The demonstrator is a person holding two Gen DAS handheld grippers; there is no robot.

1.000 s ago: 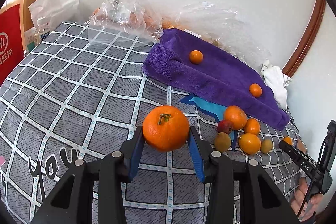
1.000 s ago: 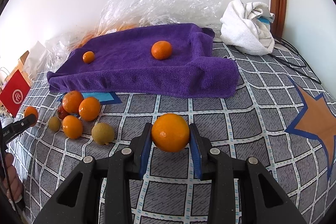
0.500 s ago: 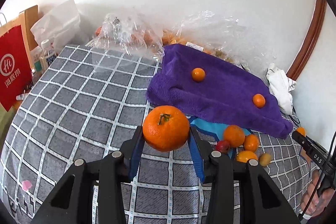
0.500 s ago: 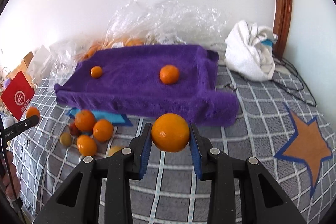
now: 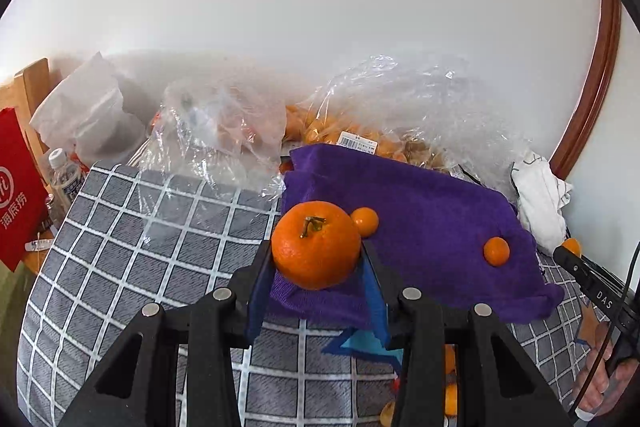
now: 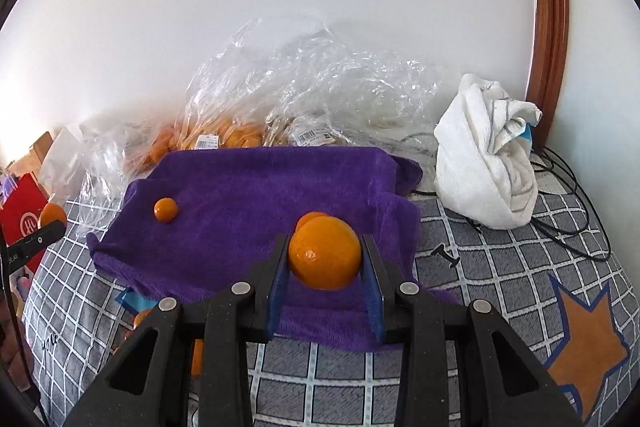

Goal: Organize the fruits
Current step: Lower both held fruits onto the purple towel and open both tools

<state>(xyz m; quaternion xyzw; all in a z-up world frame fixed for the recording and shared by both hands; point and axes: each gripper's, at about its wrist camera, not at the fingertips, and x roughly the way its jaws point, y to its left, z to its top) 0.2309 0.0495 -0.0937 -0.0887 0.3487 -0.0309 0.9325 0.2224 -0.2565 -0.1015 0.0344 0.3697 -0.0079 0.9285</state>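
Note:
My left gripper (image 5: 316, 267) is shut on a large orange with a green stem (image 5: 316, 245), held above the near left edge of the purple towel (image 5: 424, 211). Two small oranges (image 5: 365, 221) (image 5: 496, 251) lie on the towel. My right gripper (image 6: 325, 269) is shut on a smooth orange (image 6: 325, 253), held above the near edge of the same towel (image 6: 256, 195). One small orange (image 6: 165, 209) lies at the towel's left; another (image 6: 307, 217) is mostly hidden behind the held orange. The right gripper also shows in the left wrist view (image 5: 576, 267).
Clear plastic bags of fruit (image 5: 360, 131) lie behind the towel by the wall. A white cloth (image 6: 488, 163) and cables (image 6: 568, 211) sit at the right. A red bag (image 5: 16, 187) and a water bottle (image 5: 66, 173) stand at the left. Loose fruits (image 5: 450, 393) lie on the checked bedspread (image 5: 140, 235) below the grippers.
Both grippers have risen and moved forward with their oranges, from over the bedspread to over the towel's near edge. The loose fruits have dropped out of sight beneath the grippers.

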